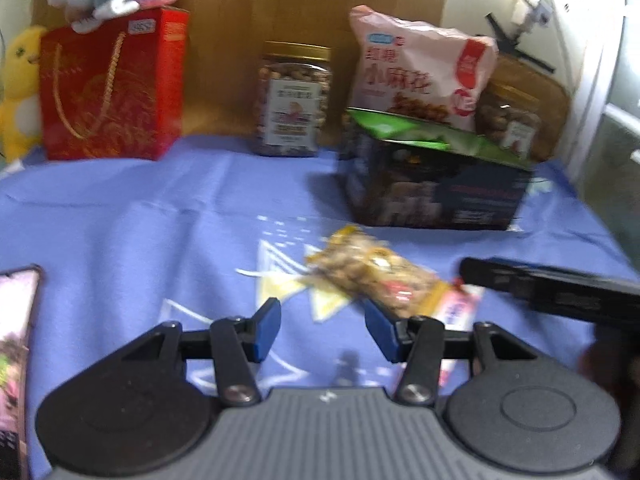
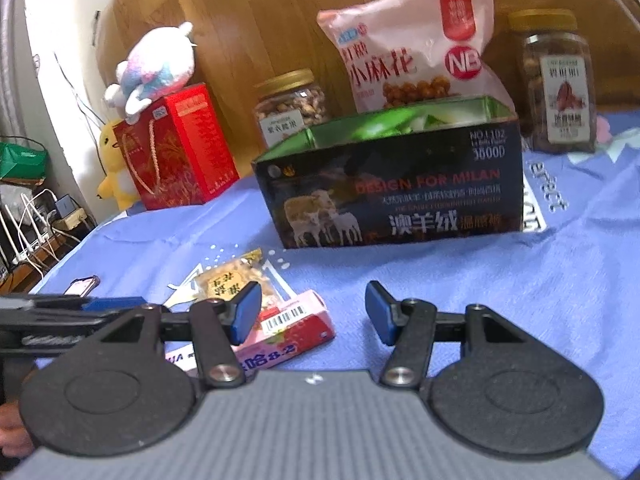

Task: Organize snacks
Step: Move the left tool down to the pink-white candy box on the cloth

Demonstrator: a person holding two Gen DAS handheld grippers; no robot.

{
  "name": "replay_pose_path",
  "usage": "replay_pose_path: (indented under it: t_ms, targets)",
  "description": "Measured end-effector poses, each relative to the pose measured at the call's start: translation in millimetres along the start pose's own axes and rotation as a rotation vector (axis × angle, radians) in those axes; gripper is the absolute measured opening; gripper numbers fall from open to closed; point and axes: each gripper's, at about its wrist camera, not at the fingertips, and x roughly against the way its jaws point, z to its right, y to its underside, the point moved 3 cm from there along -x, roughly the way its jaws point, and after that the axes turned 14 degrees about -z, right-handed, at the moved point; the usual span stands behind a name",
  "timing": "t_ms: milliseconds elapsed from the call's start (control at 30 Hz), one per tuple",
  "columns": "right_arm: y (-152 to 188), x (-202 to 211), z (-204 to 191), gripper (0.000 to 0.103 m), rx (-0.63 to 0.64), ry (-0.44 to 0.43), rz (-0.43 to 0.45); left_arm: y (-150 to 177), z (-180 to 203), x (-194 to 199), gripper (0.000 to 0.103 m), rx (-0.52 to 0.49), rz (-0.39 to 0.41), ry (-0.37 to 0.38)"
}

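Looking at the blue cloth [image 2: 440,300], we see two small snacks low in the middle of both pictures: a yellow peanut bag [image 1: 372,276] and a pink snack box [image 2: 288,332] lying just beside it, and they seem to touch. We think the bag is light, soft and crinkly, so it may slip or bend; its flat end looks like the best place to pinch. We think the pink box is light too, but stiffer, so we would squeeze it across its two long sides. Behind them, in the upper middle of the right picture, stands the dark open box [image 2: 392,188] with green packs inside and a big pink bag [image 2: 416,48] sticking up behind it. That box is likely where the snacks should go. Two nut jars and a red gift box stand further back. Our left gripper [image 1: 322,330] is part way open with nothing between its blue pads; its right pad sits just by the end of the peanut bag, but we cannot tell if it touches. Our right gripper [image 2: 314,314] is about half open and empty too; its left pad is in front of the pink box, not holding it.
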Motion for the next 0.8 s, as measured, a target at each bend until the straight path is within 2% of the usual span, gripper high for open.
replay_pose_path:
  t_ms: [200,333,800]
  targets:
    - [-1,-2,7,0.059,-0.039,-0.035,-0.022,22,25,21,0.048,-0.081,0.034,0.105]
    - [0,0,8,0.054,-0.027,-0.062,-0.034,36,40,15,0.046,-0.138,-0.018,0.156]
    - [13,14,2,0.055,0.001,-0.082,-0.02,54,55,5,0.05,-0.207,-0.005,0.122]
